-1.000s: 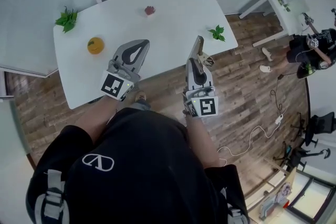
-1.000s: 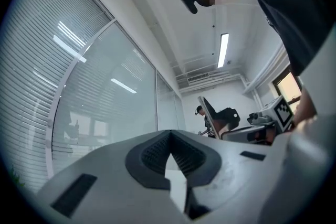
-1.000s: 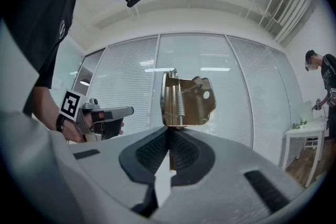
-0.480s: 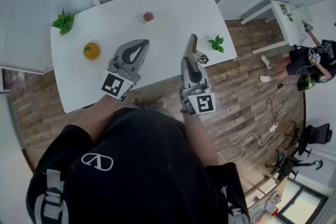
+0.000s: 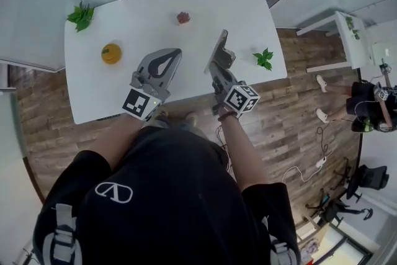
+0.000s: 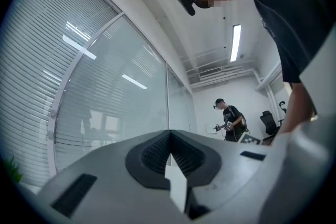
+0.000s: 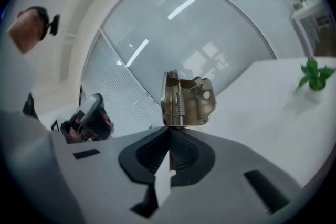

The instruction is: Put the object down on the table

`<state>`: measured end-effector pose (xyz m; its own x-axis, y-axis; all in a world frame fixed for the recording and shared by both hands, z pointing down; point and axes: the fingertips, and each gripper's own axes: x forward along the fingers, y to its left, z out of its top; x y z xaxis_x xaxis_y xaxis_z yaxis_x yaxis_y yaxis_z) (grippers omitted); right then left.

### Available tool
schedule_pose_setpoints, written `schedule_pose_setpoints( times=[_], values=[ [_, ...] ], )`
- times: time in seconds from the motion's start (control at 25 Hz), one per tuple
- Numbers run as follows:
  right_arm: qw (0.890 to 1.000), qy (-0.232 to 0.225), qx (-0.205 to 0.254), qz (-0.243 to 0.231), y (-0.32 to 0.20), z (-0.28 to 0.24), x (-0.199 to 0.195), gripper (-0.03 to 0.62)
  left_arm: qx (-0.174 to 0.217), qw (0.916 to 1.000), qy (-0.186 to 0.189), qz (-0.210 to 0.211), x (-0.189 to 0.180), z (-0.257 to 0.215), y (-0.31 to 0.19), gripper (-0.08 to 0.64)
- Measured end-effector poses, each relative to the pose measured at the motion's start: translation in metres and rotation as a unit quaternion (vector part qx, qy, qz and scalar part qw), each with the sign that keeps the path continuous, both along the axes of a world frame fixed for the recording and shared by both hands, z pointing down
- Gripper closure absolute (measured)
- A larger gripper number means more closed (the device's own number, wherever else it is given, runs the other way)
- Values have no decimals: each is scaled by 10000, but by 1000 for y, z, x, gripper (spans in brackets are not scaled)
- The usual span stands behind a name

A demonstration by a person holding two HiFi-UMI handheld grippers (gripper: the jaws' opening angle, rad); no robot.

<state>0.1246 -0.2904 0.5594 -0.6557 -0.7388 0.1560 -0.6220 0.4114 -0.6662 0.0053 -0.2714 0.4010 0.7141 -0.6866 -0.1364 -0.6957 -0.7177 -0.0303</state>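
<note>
Head view: A person stands at the near edge of a white bench [image 5: 205, 3]. The right gripper [image 5: 217, 66] holds a small metal clip [image 5: 218, 49] over the bench. The clip looks like it is up in the air and not touching the bench. The left gripper [image 5: 169, 58] is just beside it, with nothing in it. On the bench sit an orange fruit [image 5: 111, 53], a small red thing [image 5: 183, 17], a leafy sprig [image 5: 80, 14] at the far left corner and another sprig [image 5: 265, 59] by the right edge.

Left gripper view: The left gripper [image 6: 169, 136] has its jaws pressed together with nothing between them. It points up at a glass wall.

Right gripper view: The right gripper [image 7: 169, 128] has its jaws tight together, pinching the bottom edge of the clip [image 7: 186, 99]. The rest of the clip sticks out past the tips.

What could go wrong: I think the clip is held only by a thin edge. If the jaws let go while it is up high, it could drop, bounce and slide off the near edge. If it bumps the bench hard, it could twist in the jaws.
</note>
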Motion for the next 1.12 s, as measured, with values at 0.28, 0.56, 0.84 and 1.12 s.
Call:
schedule_pose_setpoints(
  times=[0.28, 0.56, 0.84, 1.12],
  values=[
    [9705, -1315, -2007, -247, -26, 94, -19, 588, -137, 9994, -67, -320, -22, 12, -5, 555],
    [9462, -1382, -2899, -405, -40, 154, -26, 588, -147, 9986, -107, -488, -36, 16, -5, 555],
    [9276, -1361, -3453, -424, -51, 190, -28, 588, -235, 9978, -182, -600, -47, 23, -8, 555],
    [9144, -1179, -3852, -399, -51, 210, -31, 586, -292, 9972, -210, -660, -56, 29, -9, 555]
  ],
)
